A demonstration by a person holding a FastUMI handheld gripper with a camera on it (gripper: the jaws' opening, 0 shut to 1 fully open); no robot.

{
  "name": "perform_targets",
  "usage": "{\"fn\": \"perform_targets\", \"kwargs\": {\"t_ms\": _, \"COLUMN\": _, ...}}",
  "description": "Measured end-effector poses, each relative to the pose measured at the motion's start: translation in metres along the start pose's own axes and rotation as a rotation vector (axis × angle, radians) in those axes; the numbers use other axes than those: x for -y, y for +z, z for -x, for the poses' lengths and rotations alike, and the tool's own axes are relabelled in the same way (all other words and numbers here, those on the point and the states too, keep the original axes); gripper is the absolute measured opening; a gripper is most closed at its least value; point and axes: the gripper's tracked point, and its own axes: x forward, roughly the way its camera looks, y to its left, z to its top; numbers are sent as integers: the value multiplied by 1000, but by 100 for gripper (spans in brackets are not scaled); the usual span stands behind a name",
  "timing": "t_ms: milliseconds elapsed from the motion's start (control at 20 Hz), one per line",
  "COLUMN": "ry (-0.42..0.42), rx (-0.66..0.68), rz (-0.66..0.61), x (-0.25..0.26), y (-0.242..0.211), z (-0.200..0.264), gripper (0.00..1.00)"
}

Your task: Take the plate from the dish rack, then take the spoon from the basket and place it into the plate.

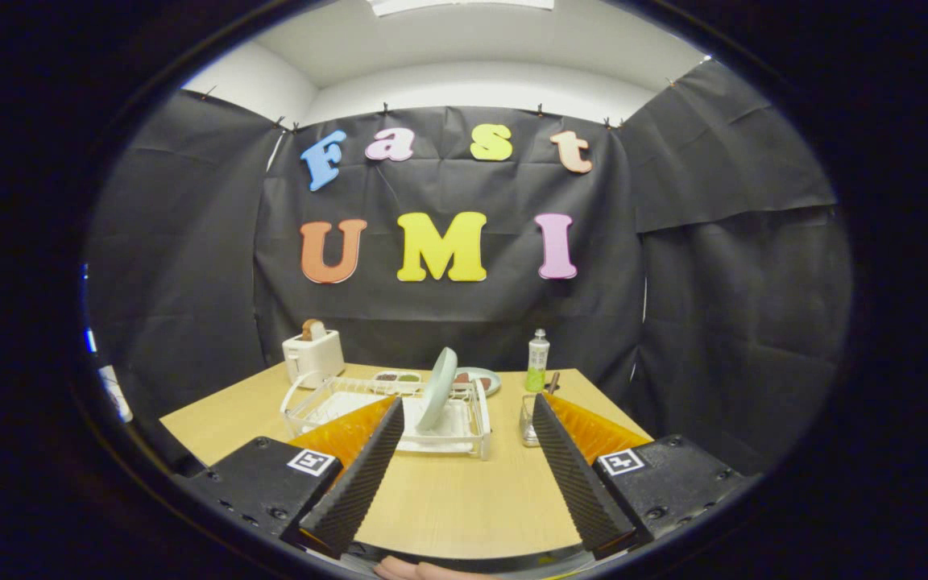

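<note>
jaws: gripper (464, 403) spread wide, nothing held; kept back for approach | plate (437, 389) propped on edge in dish rack (307, 403), frame centre; rim graspable | basket (527, 419) just right, on table (448, 499)

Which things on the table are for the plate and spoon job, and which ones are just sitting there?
For the job: pale green round plate standing in the white wire dish rack; small clear basket with the brown-handled spoon; open gripper.

Just there: white toaster, green-filled bottle, small sauce tray, food plate.
</note>
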Motion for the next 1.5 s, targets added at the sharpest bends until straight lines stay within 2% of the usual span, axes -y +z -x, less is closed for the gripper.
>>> {"fn": "perform_targets", "kwargs": {"t_ms": 200, "ry": 34, "rx": -18, "rz": 40, "x": -13, "y": 30, "z": -34, "gripper": 100}}
{"fn": "perform_targets", "kwargs": {"t_ms": 400, "ry": 40, "rx": -71, "rz": 106, "x": -26, "y": 65, "z": -92, "gripper": 100}}
{"fn": "perform_targets", "kwargs": {"t_ms": 600, "ry": 75, "rx": -230, "rz": 112, "x": -44, "y": 75, "z": -170, "gripper": 100}}
{"fn": "perform_targets", "kwargs": {"t_ms": 700, "ry": 42, "rx": -316, "rz": 141, "x": -41, "y": 72, "z": -208, "gripper": 100}}
{"fn": "perform_targets", "kwargs": {"t_ms": 800, "ry": 23, "rx": -400, "rz": 141, "x": -42, "y": 64, "z": -241, "gripper": 100}}
{"fn": "perform_targets", "kwargs": {"t_ms": 950, "ry": 57, "rx": -563, "rz": 108, "x": -55, "y": 41, "z": -286, "gripper": 100}}
{"fn": "perform_targets", "kwargs": {"t_ms": 1100, "ry": -13, "rx": -710, "rz": 98, "x": -45, "y": 20, "z": -315, "gripper": 99}}
{"fn": "perform_targets", "kwargs": {"t_ms": 1300, "ry": -87, "rx": -839, "rz": 162, "x": -44, "y": 2, "z": -339, "gripper": 96}}
{"fn": "perform_targets", "kwargs": {"t_ms": 1500, "ry": -175, "rx": -953, "rz": 227, "x": -43, "y": -9, "z": -349, "gripper": 83}}
